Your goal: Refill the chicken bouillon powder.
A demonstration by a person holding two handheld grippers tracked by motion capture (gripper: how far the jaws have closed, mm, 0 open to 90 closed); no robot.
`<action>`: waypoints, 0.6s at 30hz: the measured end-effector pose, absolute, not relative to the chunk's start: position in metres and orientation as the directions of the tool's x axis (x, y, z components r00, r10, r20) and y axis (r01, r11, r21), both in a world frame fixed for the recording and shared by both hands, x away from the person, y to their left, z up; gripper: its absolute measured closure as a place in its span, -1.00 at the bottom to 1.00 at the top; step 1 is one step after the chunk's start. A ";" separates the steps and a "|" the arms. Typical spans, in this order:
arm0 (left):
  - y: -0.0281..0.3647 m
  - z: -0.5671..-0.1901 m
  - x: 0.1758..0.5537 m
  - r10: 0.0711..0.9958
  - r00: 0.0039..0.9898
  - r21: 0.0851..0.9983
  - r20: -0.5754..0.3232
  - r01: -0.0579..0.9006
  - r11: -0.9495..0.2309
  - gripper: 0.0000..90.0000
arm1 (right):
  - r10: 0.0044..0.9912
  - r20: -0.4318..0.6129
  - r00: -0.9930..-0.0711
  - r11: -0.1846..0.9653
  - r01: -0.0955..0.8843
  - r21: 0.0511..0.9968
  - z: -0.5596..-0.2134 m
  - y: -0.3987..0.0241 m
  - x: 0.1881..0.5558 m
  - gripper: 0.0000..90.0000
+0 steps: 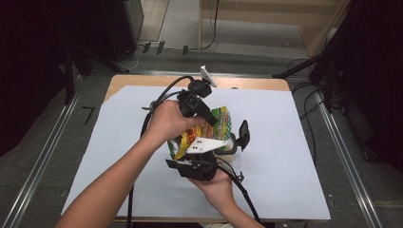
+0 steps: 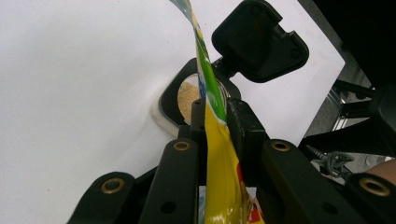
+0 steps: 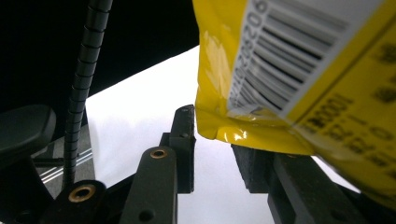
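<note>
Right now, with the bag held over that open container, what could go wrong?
1. The left gripper pinches only a thin edge of the snack bag, so the foil could slip out.
2. The container has a narrow mouth beside its hinged lid; poured contents might miss and land on the white sheet.
3. In the right gripper view the bag rests on one of the fingers with a gap to the other, so support looks weak.

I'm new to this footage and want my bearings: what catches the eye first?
A bright yellow-green snack bag held up over the middle of the white sheet, its edge pinched by the left gripper. Below it stands an open container of tan powder, its black lid flipped back. The right gripper sits at the bag's bottom corner.
</note>
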State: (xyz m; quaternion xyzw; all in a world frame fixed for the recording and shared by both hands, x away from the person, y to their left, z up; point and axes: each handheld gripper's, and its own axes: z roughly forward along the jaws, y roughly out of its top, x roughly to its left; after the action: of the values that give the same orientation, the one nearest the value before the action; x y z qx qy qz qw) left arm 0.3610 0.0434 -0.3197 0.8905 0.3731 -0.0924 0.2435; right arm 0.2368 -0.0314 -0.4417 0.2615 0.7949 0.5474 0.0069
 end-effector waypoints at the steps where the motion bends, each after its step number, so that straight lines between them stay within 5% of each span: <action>1: 0.044 -0.319 0.361 0.620 0.704 0.368 -0.347 0.710 -0.600 0.82 | 0.423 0.276 -0.863 0.263 0.408 0.874 -0.442 -0.031 0.237 0.59; 18: 0.047 -0.318 0.360 0.621 0.704 0.380 -0.345 0.710 -0.593 0.82 | 0.425 0.265 -0.865 0.262 0.398 0.879 -0.439 -0.032 0.238 0.61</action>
State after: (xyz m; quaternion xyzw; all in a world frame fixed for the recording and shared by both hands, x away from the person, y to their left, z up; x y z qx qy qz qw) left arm 0.3604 0.0467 -0.3176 0.8882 0.3746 -0.0881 0.2510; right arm 0.2381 -0.0321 -0.4394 0.2591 0.7943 0.5494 0.0122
